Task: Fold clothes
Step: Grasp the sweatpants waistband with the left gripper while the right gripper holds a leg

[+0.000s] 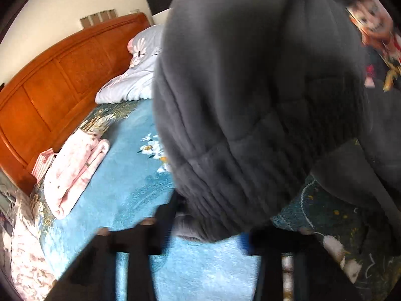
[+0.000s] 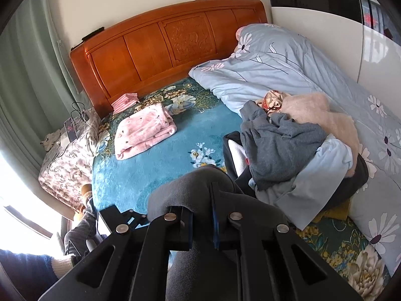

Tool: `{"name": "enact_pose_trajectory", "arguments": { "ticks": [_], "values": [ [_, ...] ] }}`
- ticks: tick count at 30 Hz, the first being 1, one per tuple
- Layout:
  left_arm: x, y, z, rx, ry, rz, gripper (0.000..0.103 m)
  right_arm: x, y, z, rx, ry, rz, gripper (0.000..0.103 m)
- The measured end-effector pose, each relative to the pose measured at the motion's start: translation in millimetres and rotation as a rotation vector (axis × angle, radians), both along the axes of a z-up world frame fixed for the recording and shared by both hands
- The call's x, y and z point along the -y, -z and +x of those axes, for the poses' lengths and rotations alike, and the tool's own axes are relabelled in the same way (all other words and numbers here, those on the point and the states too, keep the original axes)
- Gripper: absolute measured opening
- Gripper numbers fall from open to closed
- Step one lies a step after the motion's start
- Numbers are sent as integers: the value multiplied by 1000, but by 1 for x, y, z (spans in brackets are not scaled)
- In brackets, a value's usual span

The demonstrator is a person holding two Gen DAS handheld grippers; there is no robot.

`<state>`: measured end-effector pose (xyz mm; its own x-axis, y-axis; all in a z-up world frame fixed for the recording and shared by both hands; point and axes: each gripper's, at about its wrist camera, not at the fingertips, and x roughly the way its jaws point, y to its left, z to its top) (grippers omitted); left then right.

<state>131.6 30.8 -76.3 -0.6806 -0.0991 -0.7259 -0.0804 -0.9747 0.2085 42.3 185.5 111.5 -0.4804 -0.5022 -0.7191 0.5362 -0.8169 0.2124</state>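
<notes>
A dark grey ribbed-hem garment (image 1: 250, 100) is hanging lifted above the blue floral bedspread (image 2: 155, 173), bunching in folds. A folded pink garment (image 2: 144, 130) is lying flat on that bedspread, and a heap of unfolded clothes (image 2: 295, 148) is sitting at its right side.

An orange wooden headboard (image 2: 160, 47) spans the upper centre; a pale-blue flowered duvet (image 2: 288, 67) runs down the right; a phone (image 2: 71, 128) lies far left.
</notes>
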Motion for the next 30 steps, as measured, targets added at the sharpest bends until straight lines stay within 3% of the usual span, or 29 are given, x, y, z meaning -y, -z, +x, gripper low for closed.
{"name": "enact_pose_trajectory", "arguments": {
  "ticks": [2,7,9,12,16,18,22,25,27,30],
  "values": [
    [10,-12,5,-5,-9,44,19,-2,-1,4,-5,4,10,12],
    [35,-59,42,-21,24,129,16,-12,-15,19,5,-7,14,12],
    [48,-83,65,-22,50,175,16,-7,-29,35,-8,-69,31,12],
    [87,-122,101,15,72,354,15,8,-52,58,-46,-193,40,12],
    [146,-144,120,91,-17,551,15,47,-58,59,-51,-387,15,12],
    [170,-136,121,141,-107,581,15,75,-36,39,0,-437,37,12],
    [197,-81,123,243,-292,663,15,140,26,-11,142,-487,109,13],
    [228,-31,113,317,-424,759,15,177,91,-59,303,-431,143,13],
    [236,-7,104,349,-490,773,15,199,135,-86,392,-374,169,14],
    [244,16,93,368,-558,768,15,220,175,-105,449,-331,207,14]
  ]
}}
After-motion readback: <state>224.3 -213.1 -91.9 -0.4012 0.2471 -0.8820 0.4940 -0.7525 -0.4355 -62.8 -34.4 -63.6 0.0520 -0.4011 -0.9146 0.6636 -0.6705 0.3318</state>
